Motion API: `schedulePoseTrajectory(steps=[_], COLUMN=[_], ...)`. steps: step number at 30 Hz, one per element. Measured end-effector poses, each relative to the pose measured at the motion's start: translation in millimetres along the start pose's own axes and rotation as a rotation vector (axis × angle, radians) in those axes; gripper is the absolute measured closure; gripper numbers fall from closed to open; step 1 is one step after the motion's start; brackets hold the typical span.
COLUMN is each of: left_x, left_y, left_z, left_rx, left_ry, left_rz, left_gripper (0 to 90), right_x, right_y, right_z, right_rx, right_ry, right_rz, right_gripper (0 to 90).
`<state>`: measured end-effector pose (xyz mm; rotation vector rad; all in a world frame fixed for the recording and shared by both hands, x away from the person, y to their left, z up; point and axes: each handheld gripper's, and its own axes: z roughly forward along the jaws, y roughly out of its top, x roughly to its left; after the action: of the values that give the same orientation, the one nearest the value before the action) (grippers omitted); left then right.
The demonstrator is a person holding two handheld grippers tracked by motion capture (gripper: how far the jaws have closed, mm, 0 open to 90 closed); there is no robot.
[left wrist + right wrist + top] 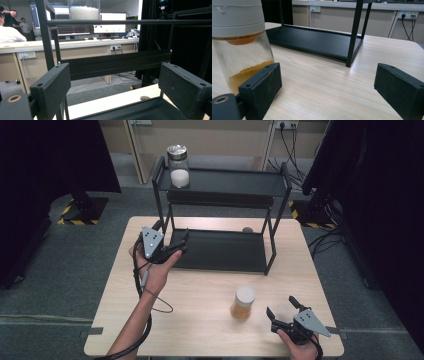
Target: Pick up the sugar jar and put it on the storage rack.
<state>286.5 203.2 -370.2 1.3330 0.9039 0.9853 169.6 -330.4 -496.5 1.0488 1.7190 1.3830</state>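
A black two-tier rack [220, 250] is standing on the bench [200, 320], its lower shelf lying just ahead of the left tool [181, 242], which is hovering released and empty at the shelf's near-left corner. A white-lidded jar [243, 303] of amber liquid is sitting just left of the right tool [282, 309], close beside its left jaw; that tool is gaping wide too. No label is showing on it. Both hands are gripping from below, jaws pointing away.
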Motion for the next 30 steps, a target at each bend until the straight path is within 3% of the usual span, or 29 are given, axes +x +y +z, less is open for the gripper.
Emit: schedulePoseTrajectory(steps=[30], left_x=[2.9], left_y=[-57.3], left_z=[-28.1], left_rx=[0.059], left_ry=[-0.025], left_rz=[-0.058], left_gripper=[9.9], right_x=[0.4], right_y=[0.3], right_z=[0.4], right_rx=[0.001], right_ry=[0.001], right_rz=[-0.002], right_gripper=[7.7])
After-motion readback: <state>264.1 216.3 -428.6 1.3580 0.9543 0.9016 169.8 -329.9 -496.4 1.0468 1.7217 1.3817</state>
